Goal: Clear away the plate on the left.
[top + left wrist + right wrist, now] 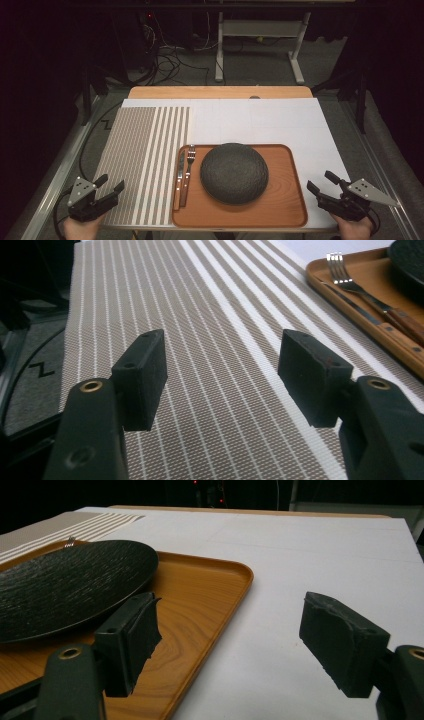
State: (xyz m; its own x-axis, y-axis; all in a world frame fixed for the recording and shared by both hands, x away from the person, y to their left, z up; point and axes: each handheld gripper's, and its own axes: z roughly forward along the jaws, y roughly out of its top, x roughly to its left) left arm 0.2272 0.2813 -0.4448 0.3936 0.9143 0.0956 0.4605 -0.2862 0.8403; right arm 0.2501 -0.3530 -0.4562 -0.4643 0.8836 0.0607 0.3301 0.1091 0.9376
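The wooden tray serves as the reference. It is a rounded rectangle of orange-brown wood with visible grain and a low raised rim, resting on a smooth white sheet that covers the table. On the tray's middle lies a round, dark grey plate with a rough, finely ridged surface and a shallow dish form. Along the tray's left inner edge lie a knife and a fork, parallel and just beside each other; both have metal upper parts and brown wooden handles with small rivets, seen in the left gripper view.

Just left of the tray lies a woven placemat, taupe with white stripes: fine and closely spaced on its left portion, broader toward the tray.

The left gripper hovers over the placemat's near left corner, well apart from the tray. Its black block-shaped jaws stand wide apart with nothing between them. The right gripper sits just off the tray's near right corner, above the white sheet. Its jaws are likewise spread wide and hold nothing; their pads look worn and rough at the edges.

Nothing lies between either gripper and the tray.
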